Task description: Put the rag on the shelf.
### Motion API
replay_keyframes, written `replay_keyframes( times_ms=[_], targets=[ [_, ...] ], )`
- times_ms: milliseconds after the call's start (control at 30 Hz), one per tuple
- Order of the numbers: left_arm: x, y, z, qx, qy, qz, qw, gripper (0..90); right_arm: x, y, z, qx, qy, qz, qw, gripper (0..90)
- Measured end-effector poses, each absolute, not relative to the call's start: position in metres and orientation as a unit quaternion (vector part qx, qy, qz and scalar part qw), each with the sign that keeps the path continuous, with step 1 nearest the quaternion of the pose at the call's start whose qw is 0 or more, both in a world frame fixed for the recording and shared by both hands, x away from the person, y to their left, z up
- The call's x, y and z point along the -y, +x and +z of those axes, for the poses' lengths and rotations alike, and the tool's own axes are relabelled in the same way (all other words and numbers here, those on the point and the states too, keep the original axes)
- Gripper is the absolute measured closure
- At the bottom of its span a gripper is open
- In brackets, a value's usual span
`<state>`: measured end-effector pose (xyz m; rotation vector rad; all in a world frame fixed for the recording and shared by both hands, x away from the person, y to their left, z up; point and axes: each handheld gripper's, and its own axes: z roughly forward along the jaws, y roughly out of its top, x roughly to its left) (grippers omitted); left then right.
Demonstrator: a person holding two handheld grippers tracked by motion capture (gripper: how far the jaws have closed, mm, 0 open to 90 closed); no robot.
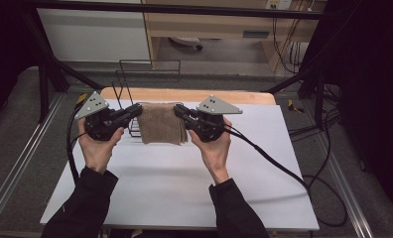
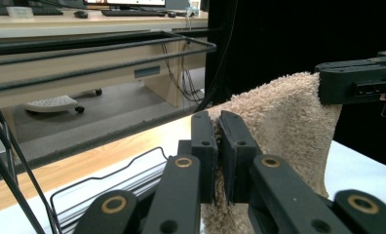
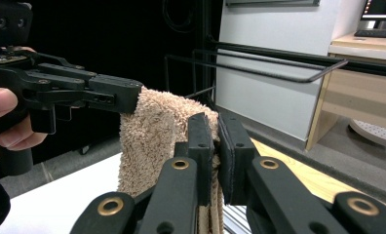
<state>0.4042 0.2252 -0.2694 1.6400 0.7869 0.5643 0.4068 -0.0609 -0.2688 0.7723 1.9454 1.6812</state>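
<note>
— Towel (image 1: 161,124) first: where is it?

— Held above the white tabletop (image 1: 184,178), stretched between the left gripper (image 1: 134,111) and right gripper (image 1: 178,111), each with jaws clamped on an upper corner.

— And the surface?

— White sheet on a wooden board (image 1: 184,95); a black wire rack (image 1: 127,91) stands at its far left.

— The room?

— Grey floor, dark curtains at both sides, and a light wooden desk (image 1: 209,22) beyond.

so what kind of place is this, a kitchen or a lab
Most likely a lab or office set up for recording. A dark frame surrounds the white table, cables trail across the floor, and a desk with keyboards stands behind.
</note>
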Motion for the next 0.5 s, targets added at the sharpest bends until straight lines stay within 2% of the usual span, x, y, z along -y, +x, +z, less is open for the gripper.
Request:
replay_keyframes(
  times_ms=[500],
  targets=[
    [-0.229,0.416,-0.241,-0.33,0.69,0.261,0.59,84.8,0.055,0.421,-0.245,-0.69,0.279,0.624,0.239,85.1]
  ],
)
